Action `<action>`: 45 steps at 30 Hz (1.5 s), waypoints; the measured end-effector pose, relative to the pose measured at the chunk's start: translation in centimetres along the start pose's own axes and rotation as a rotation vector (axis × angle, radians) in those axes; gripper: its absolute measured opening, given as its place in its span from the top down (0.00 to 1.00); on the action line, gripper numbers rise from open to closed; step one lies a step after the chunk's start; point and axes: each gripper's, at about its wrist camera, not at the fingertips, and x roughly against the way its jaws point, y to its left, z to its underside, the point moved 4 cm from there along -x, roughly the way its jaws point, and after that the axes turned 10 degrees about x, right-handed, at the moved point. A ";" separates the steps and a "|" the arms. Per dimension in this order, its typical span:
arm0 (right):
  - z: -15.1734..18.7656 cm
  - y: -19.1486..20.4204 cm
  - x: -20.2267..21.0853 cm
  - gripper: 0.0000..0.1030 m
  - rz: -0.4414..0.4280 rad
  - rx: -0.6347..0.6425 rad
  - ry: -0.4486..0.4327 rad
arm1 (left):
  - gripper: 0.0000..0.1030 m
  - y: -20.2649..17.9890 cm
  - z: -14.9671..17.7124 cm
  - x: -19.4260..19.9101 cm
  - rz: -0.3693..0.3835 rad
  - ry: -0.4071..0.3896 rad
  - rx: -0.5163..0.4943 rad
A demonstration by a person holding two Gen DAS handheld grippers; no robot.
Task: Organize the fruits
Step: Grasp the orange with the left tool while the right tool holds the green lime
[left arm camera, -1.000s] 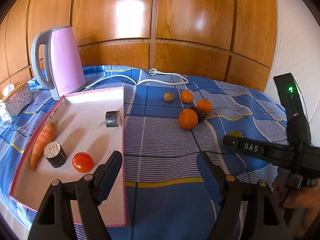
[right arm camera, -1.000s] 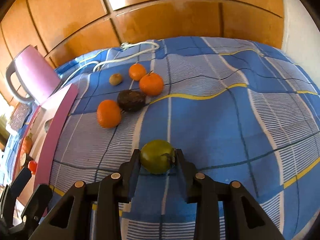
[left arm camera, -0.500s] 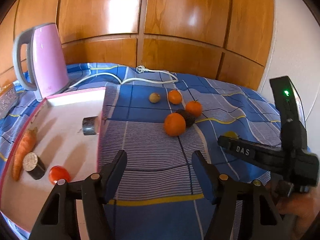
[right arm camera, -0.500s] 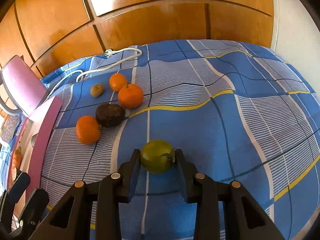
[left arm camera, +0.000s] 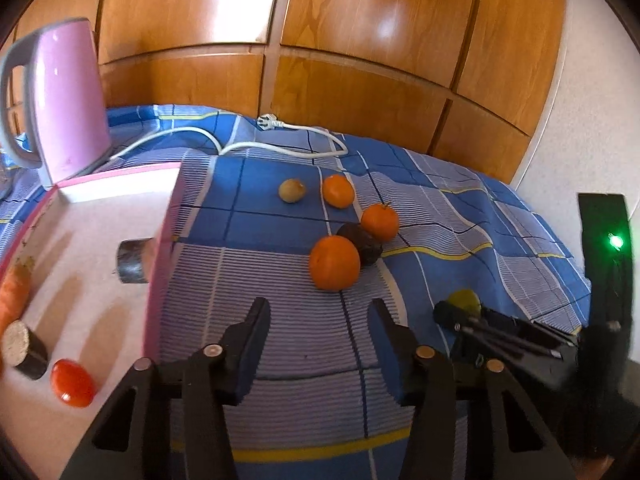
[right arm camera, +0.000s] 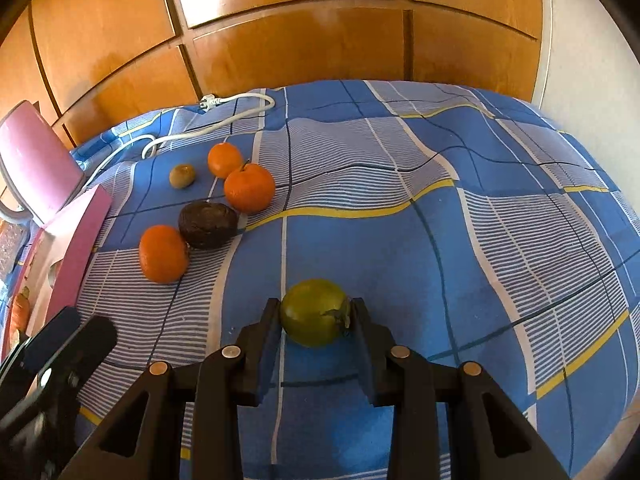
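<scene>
My right gripper (right arm camera: 314,316) is shut on a green fruit (right arm camera: 314,312), just above the blue checked cloth; the fruit also peeks out in the left wrist view (left arm camera: 464,301). To its far left lie three oranges (right arm camera: 163,254) (right arm camera: 249,187) (right arm camera: 225,159), a dark avocado (right arm camera: 207,225) and a small kiwi (right arm camera: 182,176). My left gripper (left arm camera: 318,334) is open and empty, a short way in front of the nearest orange (left arm camera: 334,263). The avocado (left arm camera: 362,242) touches that orange.
A pink-rimmed white tray (left arm camera: 160,248) at left holds a carrot (left arm camera: 14,292), a tomato (left arm camera: 73,382) and two dark cut pieces (left arm camera: 24,350). A pink kettle (left arm camera: 60,100) and white cord (left arm camera: 280,148) lie behind. Wooden panels back the table.
My left gripper has swung right, from over the tray's edge toward the oranges. My right gripper, still holding the green fruit, has drawn back from the fruit group.
</scene>
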 end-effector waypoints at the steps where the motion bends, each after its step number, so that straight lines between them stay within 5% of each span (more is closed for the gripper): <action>1: 0.0 0.1 0.0 0.67 0.001 0.007 0.000 | 0.51 -0.1 -0.1 -0.2 0.001 0.002 0.000; 18: -0.4 0.8 -0.3 0.66 -0.002 0.044 0.004 | 0.52 -1.7 -2.3 -4.7 0.011 0.070 0.005; 22: -0.4 0.9 -0.3 0.66 -0.004 0.048 0.003 | 0.67 -1.5 -2.4 -5.8 -0.013 0.080 0.017; 32: -0.4 0.9 -0.4 0.66 -0.017 0.039 0.007 | 0.64 -0.2 -1.6 -6.7 0.039 0.148 0.087; 45: -0.4 0.6 -0.3 0.66 -0.043 0.009 0.002 | 0.66 0.2 -0.3 -4.8 0.051 0.118 0.072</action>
